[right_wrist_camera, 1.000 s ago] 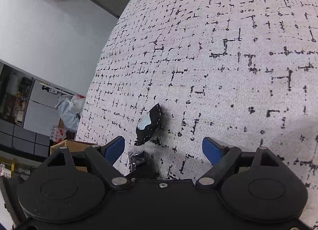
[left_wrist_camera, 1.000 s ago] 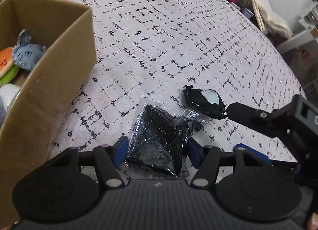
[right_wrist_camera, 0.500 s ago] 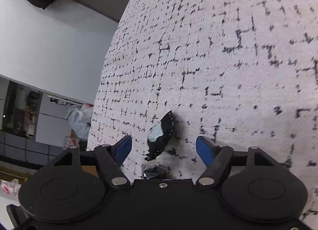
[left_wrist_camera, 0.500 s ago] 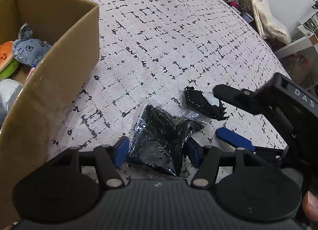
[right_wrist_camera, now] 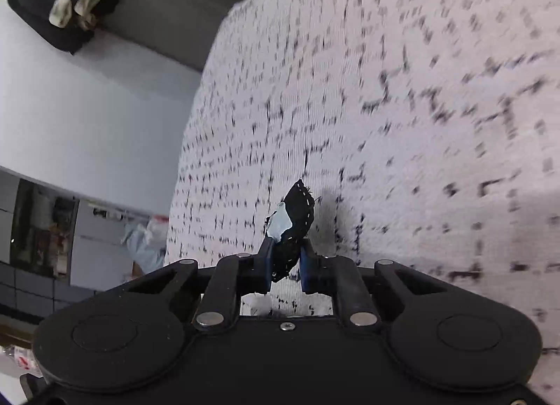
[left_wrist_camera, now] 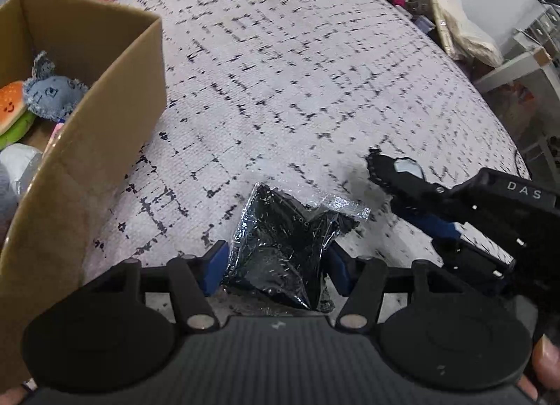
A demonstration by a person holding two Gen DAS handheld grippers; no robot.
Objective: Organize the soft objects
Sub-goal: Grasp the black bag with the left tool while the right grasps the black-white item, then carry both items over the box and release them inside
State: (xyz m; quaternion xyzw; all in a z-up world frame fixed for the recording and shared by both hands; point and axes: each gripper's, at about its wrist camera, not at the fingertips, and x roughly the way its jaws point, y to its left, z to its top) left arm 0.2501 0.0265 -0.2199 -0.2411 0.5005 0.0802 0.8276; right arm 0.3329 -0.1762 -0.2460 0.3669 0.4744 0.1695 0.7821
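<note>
Both claws have hold of something on the patterned bed.

The left claw [left_wrist_camera: 274,261] pinches a black item in a clear plastic bag [left_wrist_camera: 287,240] near the bed cover's [left_wrist_camera: 280,72] near edge. The right claw [right_wrist_camera: 284,261] is pressed onto a small black stitched toy with a pale patch [right_wrist_camera: 295,212], seemingly lifted slightly, though blur hides it. At far left, a cardboard box [left_wrist_camera: 115,114] holds a denim mouse plush [left_wrist_camera: 52,95] and a burger plush [left_wrist_camera: 10,109].

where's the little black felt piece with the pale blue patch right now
The black felt piece is pinched in the right gripper, just above the patterned bedspread, right of the plastic-wrapped black bundle.
</note>
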